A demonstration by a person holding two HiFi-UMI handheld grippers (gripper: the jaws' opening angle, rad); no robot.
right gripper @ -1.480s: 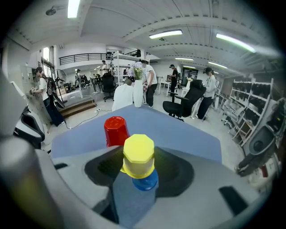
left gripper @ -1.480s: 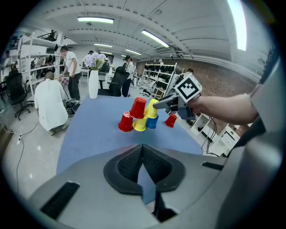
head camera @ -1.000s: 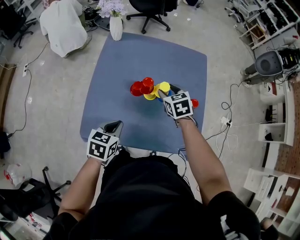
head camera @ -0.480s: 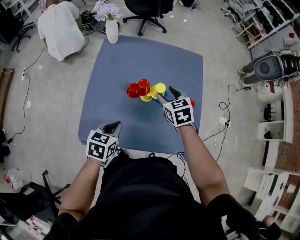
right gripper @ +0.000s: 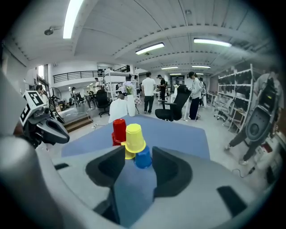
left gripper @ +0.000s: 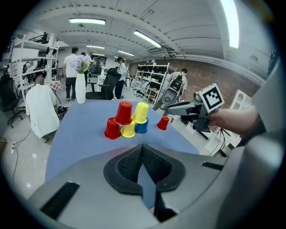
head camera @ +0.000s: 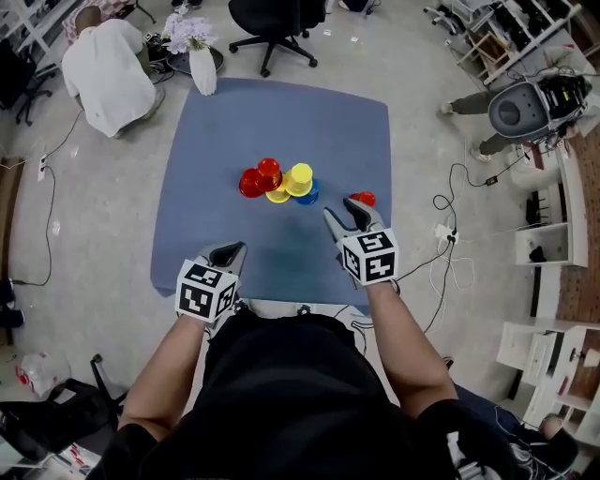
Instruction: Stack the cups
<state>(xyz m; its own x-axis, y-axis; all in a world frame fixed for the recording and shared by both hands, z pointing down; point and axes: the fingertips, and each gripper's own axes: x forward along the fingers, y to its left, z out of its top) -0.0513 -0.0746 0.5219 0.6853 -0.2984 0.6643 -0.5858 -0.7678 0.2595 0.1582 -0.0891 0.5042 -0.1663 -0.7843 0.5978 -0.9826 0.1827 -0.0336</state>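
A pile of upturned cups stands mid-table: a red cup [head camera: 249, 184], a yellow one [head camera: 277, 195] and a blue one [head camera: 307, 195] at the bottom, with a red cup [head camera: 269, 171] and a yellow cup [head camera: 300, 176] on top. A lone red cup [head camera: 362, 199] stands to the right. My right gripper [head camera: 349, 221] hovers just near of the lone cup, open, its jaws having just closed a little with nothing between them. In the right gripper view the pile [right gripper: 134, 137] lies beyond the open jaws. My left gripper [head camera: 228, 255] rests shut and empty at the near edge.
The blue table [head camera: 216, 141] has a white vase of flowers [head camera: 202, 67] at its far left corner. A person in white [head camera: 108, 75] crouches beyond the left side, and an office chair [head camera: 272, 19] stands behind. Cables [head camera: 450, 225] lie on the floor to the right.
My right gripper has drawn back from the yellow top cup toward the near right of the table, past the lone red cup. The pile stands unchanged. My left gripper has barely shifted.
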